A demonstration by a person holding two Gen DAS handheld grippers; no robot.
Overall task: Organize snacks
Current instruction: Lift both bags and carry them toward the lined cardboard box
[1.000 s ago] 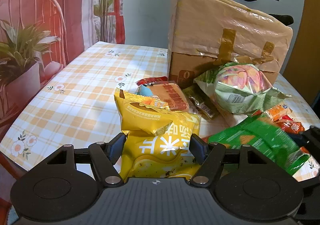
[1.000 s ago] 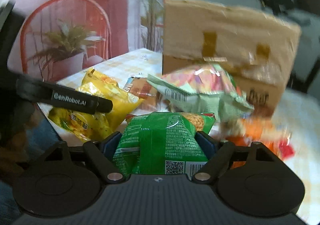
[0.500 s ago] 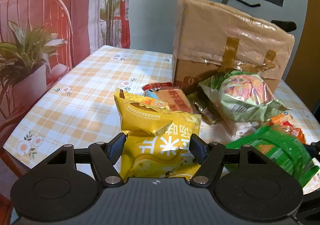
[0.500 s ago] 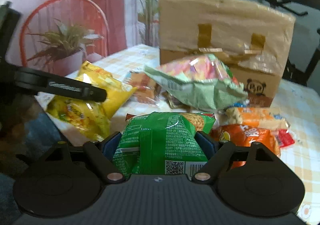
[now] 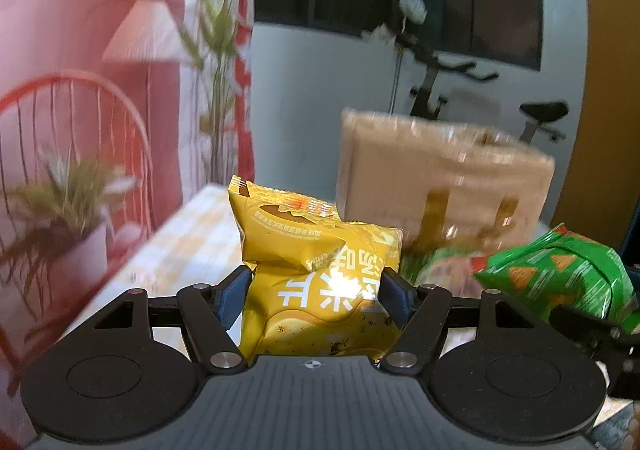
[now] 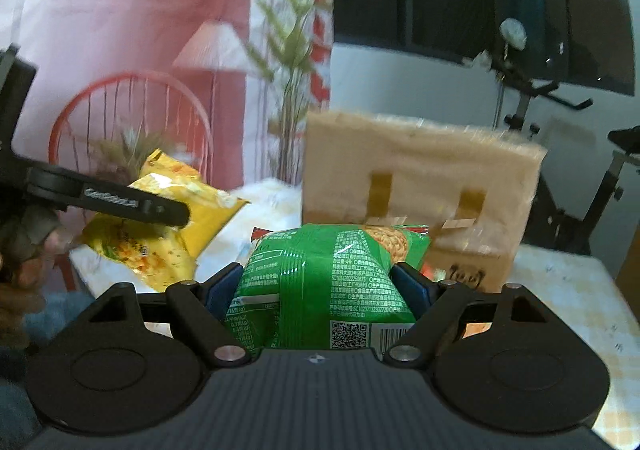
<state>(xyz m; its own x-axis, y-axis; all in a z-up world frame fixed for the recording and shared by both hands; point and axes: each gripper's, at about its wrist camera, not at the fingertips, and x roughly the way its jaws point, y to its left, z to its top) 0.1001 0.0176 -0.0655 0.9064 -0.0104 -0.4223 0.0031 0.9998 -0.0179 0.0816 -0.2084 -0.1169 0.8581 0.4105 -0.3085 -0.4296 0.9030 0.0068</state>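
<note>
Each matte black two-finger gripper, the left gripper (image 5: pixel 314 290) and the right gripper (image 6: pixel 320 292), has a ribbed grey deck, two round black discs, silver pivot screws and blue finger pads (image 6: pixel 222 290) (white lettering, blurred, runs along one black finger).

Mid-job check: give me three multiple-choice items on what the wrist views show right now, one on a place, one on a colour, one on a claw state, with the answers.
1. Where does the taped brown cardboard box stand relative to the held bags?
A. Behind them on the table
B. Under the table
C. On the red chair

2. What colour is the crinkly plastic snack bag in the right claw?
A. Blue
B. Green
C. White

3. What state is the left claw in?
A. Open and empty
B. Shut on a yellow foil snack bag
C. Shut on a bottle

Answers:
1 A, it rises beyond both bags.
2 B, green wrapper sits between the pads.
3 B, both pads press the yellow bag's sides.
</note>
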